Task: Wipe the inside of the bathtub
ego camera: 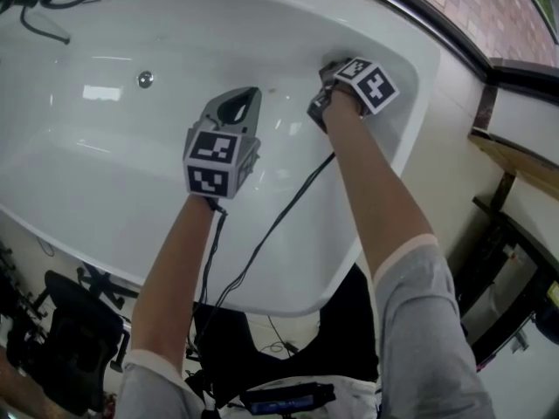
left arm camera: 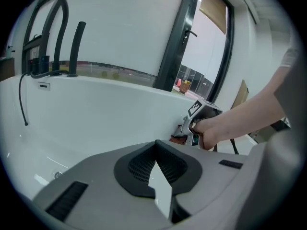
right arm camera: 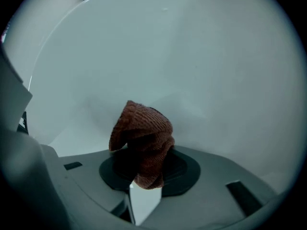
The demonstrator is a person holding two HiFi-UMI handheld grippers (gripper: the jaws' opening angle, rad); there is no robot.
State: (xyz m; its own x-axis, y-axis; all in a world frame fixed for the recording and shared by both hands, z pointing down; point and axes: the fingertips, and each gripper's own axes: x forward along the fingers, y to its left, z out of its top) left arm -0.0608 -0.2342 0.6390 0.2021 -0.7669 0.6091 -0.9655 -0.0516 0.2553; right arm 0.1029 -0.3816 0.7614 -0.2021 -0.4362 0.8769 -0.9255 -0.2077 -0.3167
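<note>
Two grey plastic grippers reach down into the bathtub (ego camera: 105,155), a smooth, glossy white shell with rounded corners.

At the tub's left end, curved black tap pipes (left arm camera: 50,28) rise from the rim. A thin black hose (left arm camera: 21,99) hangs from them down the inner wall. A small round metal fitting (ego camera: 145,78) is set into the tub's far wall.

The left gripper (left arm camera: 156,146) hangs over the middle of the tub and touches nothing. Its black ribbed pads are pressed together, with nothing between them. A thin black cable (ego camera: 279,216) trails from the grippers over the tub's near rim.

Towards the tub's right end, the right gripper (right arm camera: 145,169) is clamped on a rust-brown cloth (right arm camera: 144,133). The cloth is a ribbed knit, bunched into a soft lump that stands up out of the jaws. It is held close to the curved inner wall. I cannot tell whether it touches the wall.

Past the tub's right rim stands a dark metal window frame (left arm camera: 177,37), with reddish brick paving (ego camera: 472,7) outside it.
</note>
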